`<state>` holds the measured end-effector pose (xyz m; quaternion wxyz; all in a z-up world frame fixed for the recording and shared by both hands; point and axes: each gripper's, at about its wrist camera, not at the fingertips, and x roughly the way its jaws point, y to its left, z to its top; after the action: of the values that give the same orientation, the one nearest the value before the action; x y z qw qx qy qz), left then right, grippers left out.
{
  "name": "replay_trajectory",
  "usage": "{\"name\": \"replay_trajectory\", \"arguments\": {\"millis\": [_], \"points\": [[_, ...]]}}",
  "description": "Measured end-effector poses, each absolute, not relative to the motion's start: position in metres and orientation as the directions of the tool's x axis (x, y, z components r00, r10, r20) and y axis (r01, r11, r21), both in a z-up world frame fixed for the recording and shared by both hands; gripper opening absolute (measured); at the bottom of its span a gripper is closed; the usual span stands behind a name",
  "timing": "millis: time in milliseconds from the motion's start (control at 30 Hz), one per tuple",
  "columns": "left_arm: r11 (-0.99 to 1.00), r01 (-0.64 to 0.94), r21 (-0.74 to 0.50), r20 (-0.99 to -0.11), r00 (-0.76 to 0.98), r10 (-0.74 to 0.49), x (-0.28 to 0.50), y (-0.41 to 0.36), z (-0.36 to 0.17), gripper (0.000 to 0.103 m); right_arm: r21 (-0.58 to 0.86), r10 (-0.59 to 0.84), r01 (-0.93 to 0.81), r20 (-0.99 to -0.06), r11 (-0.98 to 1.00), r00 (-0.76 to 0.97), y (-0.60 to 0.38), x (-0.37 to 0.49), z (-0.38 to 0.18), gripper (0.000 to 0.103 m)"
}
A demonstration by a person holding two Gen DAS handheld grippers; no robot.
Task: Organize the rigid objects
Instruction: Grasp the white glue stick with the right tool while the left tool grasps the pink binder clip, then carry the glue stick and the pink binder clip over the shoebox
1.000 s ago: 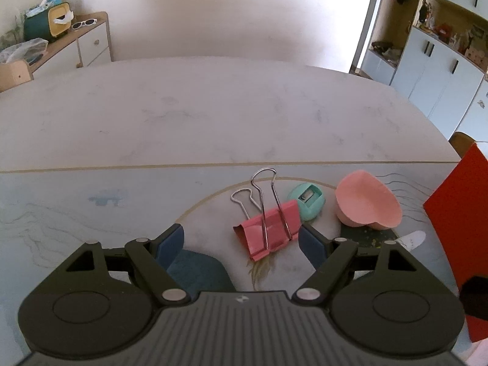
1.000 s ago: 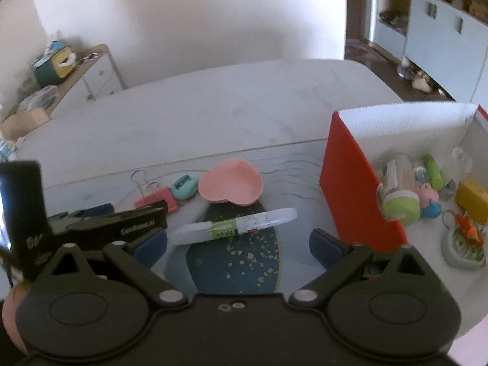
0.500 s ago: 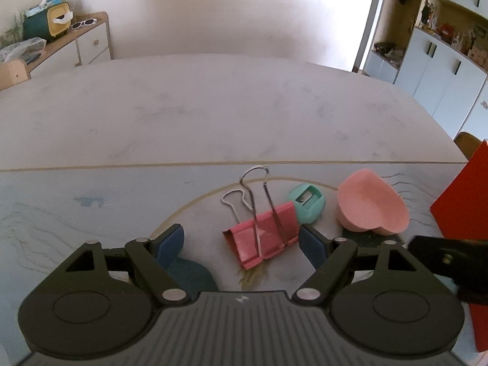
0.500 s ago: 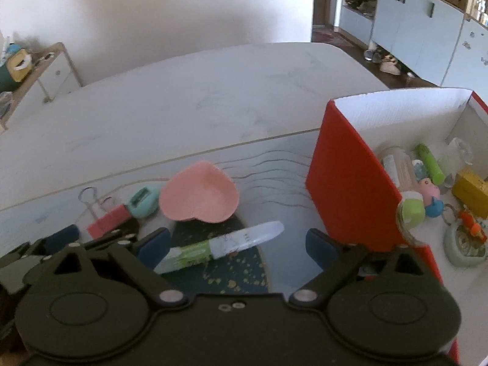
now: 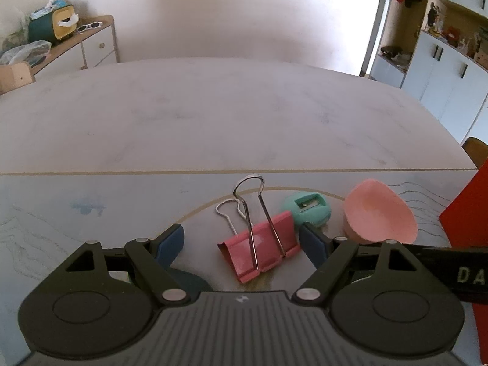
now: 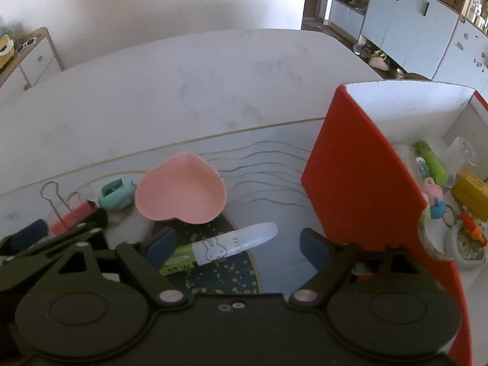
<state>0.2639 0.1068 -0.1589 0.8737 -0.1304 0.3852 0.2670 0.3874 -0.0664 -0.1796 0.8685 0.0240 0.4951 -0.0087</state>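
Note:
A pink binder clip (image 5: 259, 247) with wire handles lies on the table mat between the open fingers of my left gripper (image 5: 241, 241); the pads do not touch it. Just beyond sit a teal sharpener (image 5: 308, 209) and a pink heart-shaped dish (image 5: 378, 216). In the right wrist view a glue stick with a clear cap and rabbit print (image 6: 222, 248) lies slantwise between the fingers of my right gripper (image 6: 236, 247), whose jaws are closing without pressing on it. The dish (image 6: 181, 192), sharpener (image 6: 117, 193) and clip (image 6: 71, 213) lie behind it to the left.
A red box (image 6: 363, 183) with a white inside stands at the right and holds several small items, among them a green tube (image 6: 430, 160) and a yellow block (image 6: 471, 190). Behind the mat stretches the pale table (image 5: 228, 113); a sideboard (image 5: 88, 45) stands at the far left.
My right gripper has come down and forward over the glue stick, its jaws narrowing. The left gripper has edged left so the clip sits centred between its fingers; the right gripper's arm has entered the left view.

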Motion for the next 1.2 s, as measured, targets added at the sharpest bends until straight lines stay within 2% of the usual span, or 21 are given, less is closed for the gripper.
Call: {"name": "replay_trajectory", "arguments": {"millis": [100, 267, 400, 500, 567, 700, 767, 833, 933, 1200], "points": [[0.814, -0.58, -0.023, -0.744, 0.553, 0.373, 0.26, 0.11, -0.158, 0.083, 0.024, 0.005, 0.031, -0.861, 0.999, 0.509, -0.064, 0.387, -0.183, 0.087], [0.798, -0.602, -0.024, -0.75, 0.538, 0.384, 0.252, 0.118, -0.156, 0.083, -0.017, -0.012, -0.005, -0.883, 1.0, 0.469, -0.058, 0.383, -0.194, 0.078], [0.787, -0.617, -0.026, -0.752, 0.531, 0.391, 0.248, 0.125, -0.156, 0.083, 0.014, 0.015, -0.006, -0.881, 1.0, 0.473, -0.062, 0.369, -0.194, 0.077], [0.788, -0.615, -0.028, -0.75, 0.534, 0.391, 0.246, 0.129, -0.155, 0.082, 0.026, 0.034, -0.023, -0.878, 0.999, 0.478, -0.063, 0.36, -0.192, 0.072], [0.789, -0.614, -0.03, -0.748, 0.537, 0.389, 0.246, 0.131, -0.154, 0.078, 0.028, 0.042, -0.037, -0.873, 0.999, 0.486, -0.063, 0.354, -0.191, 0.067], [0.792, -0.609, -0.04, -0.745, 0.546, 0.382, 0.247, 0.134, -0.153, 0.067, 0.03, 0.062, -0.071, -0.865, 0.997, 0.498, -0.063, 0.348, -0.189, 0.043], [0.795, -0.606, -0.04, -0.745, 0.548, 0.38, 0.249, 0.136, -0.152, 0.058, 0.032, 0.068, -0.08, -0.863, 0.996, 0.501, -0.064, 0.344, -0.189, 0.036], [0.796, -0.604, -0.043, -0.745, 0.55, 0.378, 0.249, 0.137, -0.151, 0.054, 0.033, 0.075, -0.093, -0.86, 0.995, 0.504, -0.065, 0.341, -0.188, 0.026], [0.801, -0.597, -0.042, -0.742, 0.556, 0.375, 0.248, 0.137, -0.152, 0.054, 0.031, 0.085, -0.114, -0.858, 0.993, 0.507, -0.068, 0.339, -0.188, 0.017], [0.813, -0.581, -0.041, -0.746, 0.559, 0.361, 0.238, 0.137, -0.15, 0.053, 0.044, 0.137, -0.179, -0.822, 0.983, 0.553, -0.077, 0.319, -0.175, 0.016]]}}
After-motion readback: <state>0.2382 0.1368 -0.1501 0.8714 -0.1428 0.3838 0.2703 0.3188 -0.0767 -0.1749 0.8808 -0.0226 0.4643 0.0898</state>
